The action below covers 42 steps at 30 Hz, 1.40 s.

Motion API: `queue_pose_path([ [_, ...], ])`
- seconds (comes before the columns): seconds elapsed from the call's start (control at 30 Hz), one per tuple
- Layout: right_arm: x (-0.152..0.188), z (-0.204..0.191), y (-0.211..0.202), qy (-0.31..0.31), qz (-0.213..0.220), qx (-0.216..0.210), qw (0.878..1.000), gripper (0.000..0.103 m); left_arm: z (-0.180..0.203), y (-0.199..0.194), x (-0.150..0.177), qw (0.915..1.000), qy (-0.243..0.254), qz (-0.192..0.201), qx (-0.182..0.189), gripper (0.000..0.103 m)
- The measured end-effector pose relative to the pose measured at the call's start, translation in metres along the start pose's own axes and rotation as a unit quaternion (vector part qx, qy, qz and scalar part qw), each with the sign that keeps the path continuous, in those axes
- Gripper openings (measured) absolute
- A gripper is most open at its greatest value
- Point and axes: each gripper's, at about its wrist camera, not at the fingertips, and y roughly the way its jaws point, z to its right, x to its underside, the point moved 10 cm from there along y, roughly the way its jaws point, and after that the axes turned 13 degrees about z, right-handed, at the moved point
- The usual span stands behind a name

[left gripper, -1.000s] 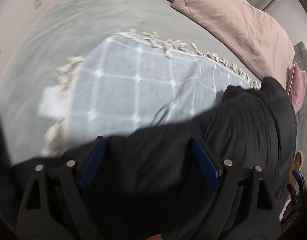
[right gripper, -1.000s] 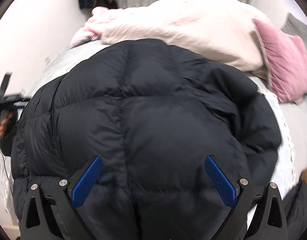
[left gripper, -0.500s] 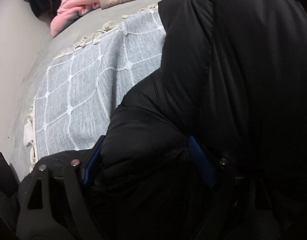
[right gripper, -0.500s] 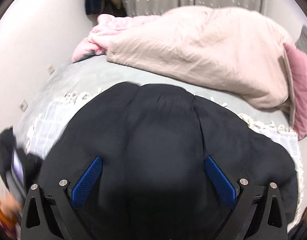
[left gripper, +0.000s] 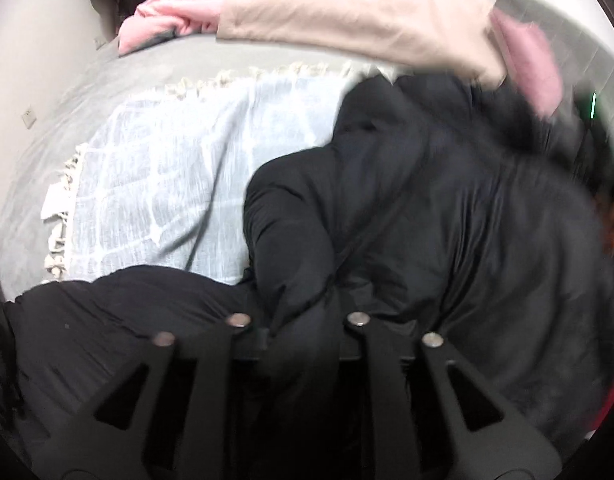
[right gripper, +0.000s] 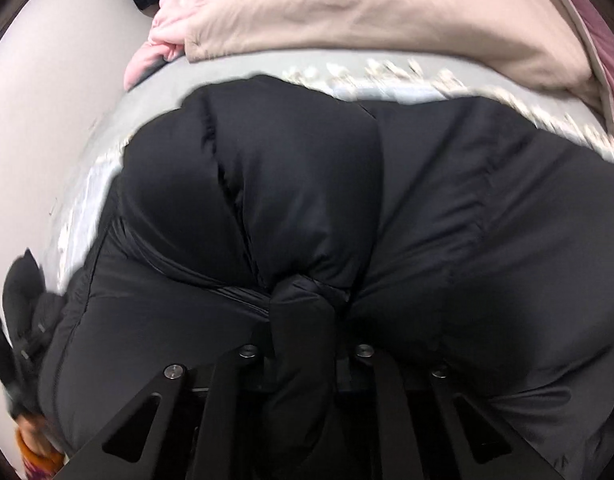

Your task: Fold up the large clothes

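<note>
The left gripper [left gripper: 298, 322] is closing its jaws, and a bunched fold of the black puffer jacket [left gripper: 447, 216] is sitting pinched between them. The right gripper [right gripper: 303, 344] is closing too, its jaws squeezing a gathered knot of the same jacket. The jacket is lying spread over the pale checked blanket [left gripper: 163, 184], covering most of it on the right-hand side and along the near edge. The blanket's fringe [left gripper: 63, 216] is showing past the jacket's left side, and the blanket is resting on the grey bedsheet [left gripper: 119, 76]. Beyond the jacket, at the far end of the bed, a beige duvet [right gripper: 387, 12] is lying heaped beside a pink blanket [left gripper: 167, 12].
</note>
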Motion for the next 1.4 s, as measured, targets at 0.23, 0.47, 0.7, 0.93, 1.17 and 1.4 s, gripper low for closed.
queue_pose_path([
  [0.23, 0.089, -0.006, -0.044, -0.037, -0.004, -0.033, 0.999, 0.011, 0.026, 0.003, -0.093, 0.999, -0.032, 0.026, 0.018, 0.09],
  [0.47, 0.146, -0.017, -0.076, -0.073, -0.01, -0.052, 0.996, 0.011, 0.068, 0.092, -0.076, 0.9803, -0.162, -0.106, 0.039, 0.09],
  [0.7, 0.185, 0.003, -0.084, -0.055, -0.026, -0.081, 0.995, 0.011, 0.146, 0.124, -0.02, 0.909, -0.288, -0.217, 0.209, 0.09],
  [0.93, 0.138, -0.005, -0.154, -0.072, 0.077, -0.09, 0.99, 0.016, 0.221, 0.107, 0.03, 0.9435, -0.16, -0.211, 0.199, 0.034],
  [1.17, 0.009, 0.011, -0.211, 0.054, 0.13, -0.159, 0.977, 0.047, 0.214, 0.075, 0.015, 0.9711, -0.118, -0.132, 0.159, 0.013],
  [1.4, -0.015, 0.015, -0.211, 0.051, 0.056, -0.139, 0.987, 0.05, 0.189, 0.036, -0.004, 0.9796, -0.124, -0.062, 0.146, 0.009],
])
